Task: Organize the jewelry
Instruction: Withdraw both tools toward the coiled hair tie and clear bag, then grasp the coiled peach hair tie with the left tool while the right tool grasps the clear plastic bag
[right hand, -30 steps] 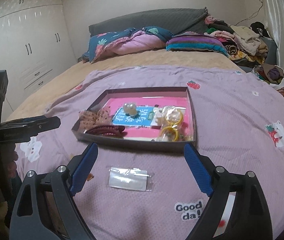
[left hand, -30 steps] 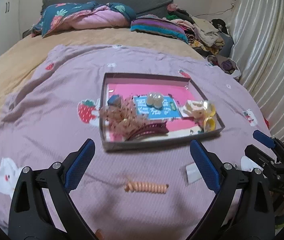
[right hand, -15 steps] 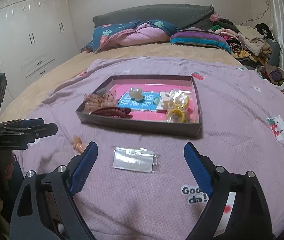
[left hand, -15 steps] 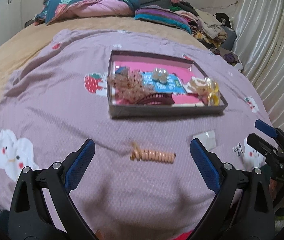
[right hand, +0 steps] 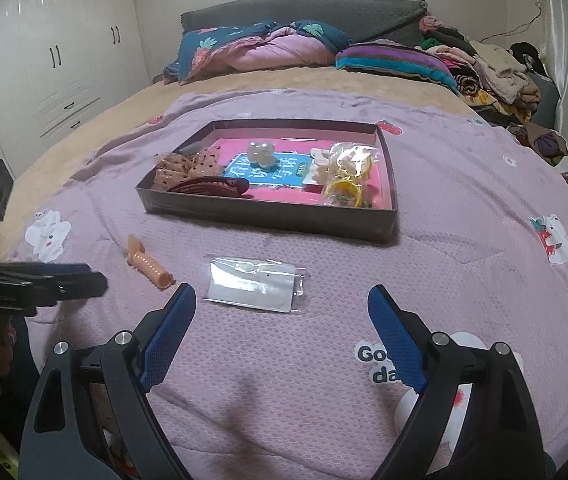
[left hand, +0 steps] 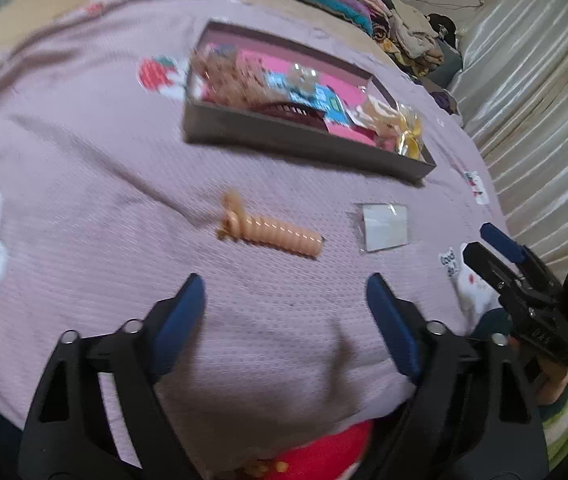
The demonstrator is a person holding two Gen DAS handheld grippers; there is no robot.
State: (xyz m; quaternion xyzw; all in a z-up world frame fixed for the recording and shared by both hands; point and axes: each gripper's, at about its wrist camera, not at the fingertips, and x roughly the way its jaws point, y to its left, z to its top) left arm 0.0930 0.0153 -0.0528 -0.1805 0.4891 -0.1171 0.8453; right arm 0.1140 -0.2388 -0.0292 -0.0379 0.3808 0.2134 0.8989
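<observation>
An orange spiral hair tie [left hand: 269, 231] lies on the purple blanket, just ahead of my open, empty left gripper [left hand: 284, 296]; it also shows in the right wrist view [right hand: 148, 265]. A small clear plastic packet [right hand: 255, 283] lies just ahead of my open, empty right gripper [right hand: 281, 304]; it also shows in the left wrist view [left hand: 384, 226]. Behind both stands a dark shallow box [right hand: 267, 218] with a pink floor, holding a brown lace bow [right hand: 181, 162], a dark red hair claw [right hand: 211, 186], a blue card [right hand: 271, 170] and yellow rings in a bag [right hand: 344, 192].
The blanket [right hand: 464, 240] covers a bed with pillows [right hand: 267, 48] and piled clothes [right hand: 496, 72] at the far end. White wardrobes [right hand: 43, 64] stand to the left, curtains [left hand: 532, 92] to the right. The bed's front edge is just below the grippers.
Both grippers have pulled back and lower toward the bed's near edge. The hair tie and the packet now lie closer to the open jaws. The left view has tilted and blurred.
</observation>
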